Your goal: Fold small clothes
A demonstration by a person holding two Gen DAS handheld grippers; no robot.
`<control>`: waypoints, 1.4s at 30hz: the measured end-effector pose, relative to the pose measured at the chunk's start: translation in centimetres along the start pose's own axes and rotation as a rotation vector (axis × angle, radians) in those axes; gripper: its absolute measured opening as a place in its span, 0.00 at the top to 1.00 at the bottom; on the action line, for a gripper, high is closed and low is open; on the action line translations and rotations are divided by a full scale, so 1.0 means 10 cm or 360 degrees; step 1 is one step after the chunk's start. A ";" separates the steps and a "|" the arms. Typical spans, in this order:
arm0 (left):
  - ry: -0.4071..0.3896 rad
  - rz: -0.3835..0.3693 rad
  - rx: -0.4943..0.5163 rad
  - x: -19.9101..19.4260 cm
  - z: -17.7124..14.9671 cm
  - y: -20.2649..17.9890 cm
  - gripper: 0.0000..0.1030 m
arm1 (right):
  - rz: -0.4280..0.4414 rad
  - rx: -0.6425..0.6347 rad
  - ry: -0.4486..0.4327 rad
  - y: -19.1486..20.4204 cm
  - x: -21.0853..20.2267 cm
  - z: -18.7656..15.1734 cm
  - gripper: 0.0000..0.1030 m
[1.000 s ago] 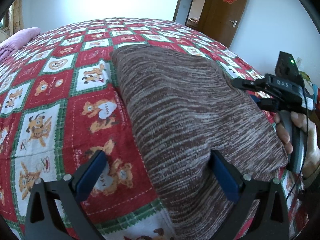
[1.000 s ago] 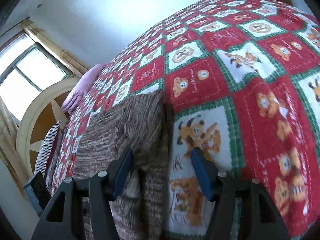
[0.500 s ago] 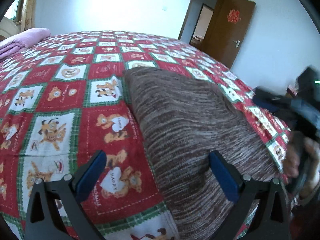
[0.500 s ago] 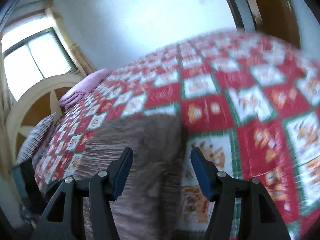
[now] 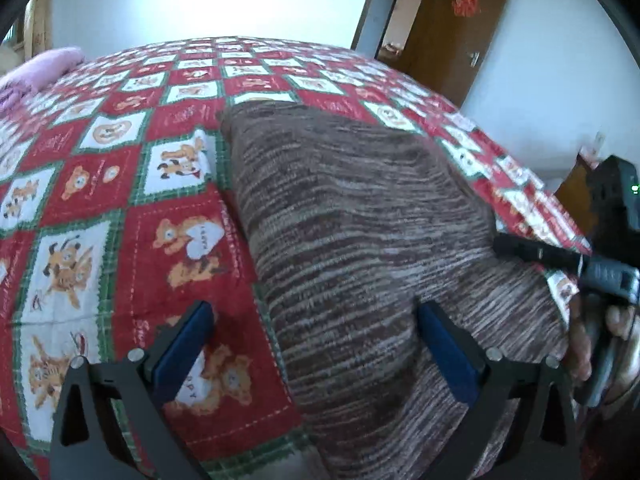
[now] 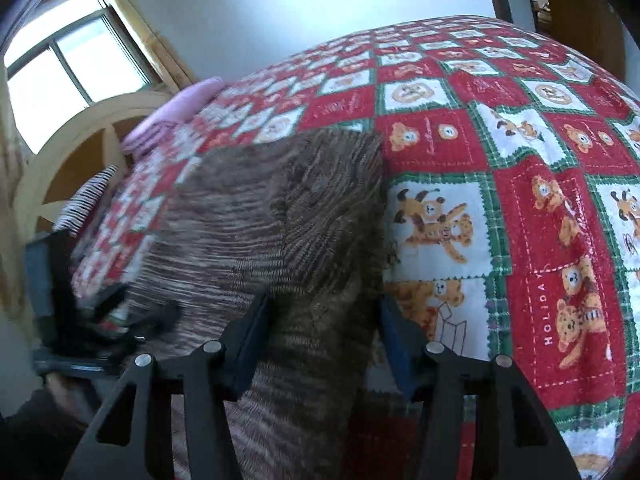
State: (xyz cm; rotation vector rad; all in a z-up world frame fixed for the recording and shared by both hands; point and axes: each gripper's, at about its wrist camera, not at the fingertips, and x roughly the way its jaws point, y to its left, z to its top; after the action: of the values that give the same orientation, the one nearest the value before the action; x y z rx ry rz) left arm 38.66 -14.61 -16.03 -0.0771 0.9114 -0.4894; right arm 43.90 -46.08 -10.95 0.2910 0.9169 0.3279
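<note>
A bed [image 5: 120, 184] fills both views, covered by a red, white and green patchwork quilt [image 6: 540, 200] printed with bear and dog figures. A brown-and-white striped knit garment [image 5: 360, 220] lies flat on the quilt along the near edge of the bed, folded into a long rectangular shape; in the right wrist view the same garment [image 6: 304, 216] shows a vertical crease and its near end hangs over the bed edge. A brown door [image 5: 452, 32] stands open at the far side of the room, and a window [image 6: 68, 68] sits above a curved wooden headboard [image 6: 68, 148]. A pink folded cloth [image 5: 36, 68] lies at the far corner of the bed. The left gripper [image 5: 316, 344] has its blue-padded fingers [image 5: 444, 344] spread wide apart: one pad sits over the garment, the other over the bare quilt, with the garment's left edge between them. The right gripper [image 6: 324, 344] also has its fingers spread apart, straddling the garment's right edge, nothing clamped. In the left wrist view the right gripper [image 5: 560, 256] appears just beside the garment's near right corner, held by a hand [image 5: 588, 344].
</note>
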 end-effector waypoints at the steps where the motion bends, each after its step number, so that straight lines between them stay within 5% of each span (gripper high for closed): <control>1: 0.0009 -0.0032 -0.0026 0.00 -0.01 0.04 0.00 | 0.0023 0.0059 -0.0056 -0.04 -0.04 0.03 0.45; 6: -0.0015 -0.0089 -0.0041 -0.02 -0.01 0.05 0.01 | 0.0141 0.0339 -0.0020 -0.39 0.21 0.31 0.45; 16: -0.0018 -0.0056 0.0056 0.00 0.00 -0.06 0.10 | 0.0328 0.0253 0.0070 -0.28 0.72 0.67 0.46; 26: -0.0051 -0.0093 0.0138 -0.04 -0.02 -0.15 0.35 | 0.0419 0.0267 0.0053 -0.36 0.74 0.59 0.71; 40: 0.0022 -0.0099 0.0133 0.03 0.03 -0.18 0.39 | 0.0327 0.0206 0.0052 -0.28 0.78 0.56 0.73; 42: 0.0003 -0.0060 0.0171 -0.01 0.02 -0.25 0.52 | 0.0289 0.0177 0.0035 -0.24 0.76 0.55 0.74</control>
State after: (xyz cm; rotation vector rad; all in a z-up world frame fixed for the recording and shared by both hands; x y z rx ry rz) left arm 37.85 -16.80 -15.14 0.0039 0.8851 -0.5726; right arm 53.01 -45.81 -14.16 0.4751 0.9343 0.4488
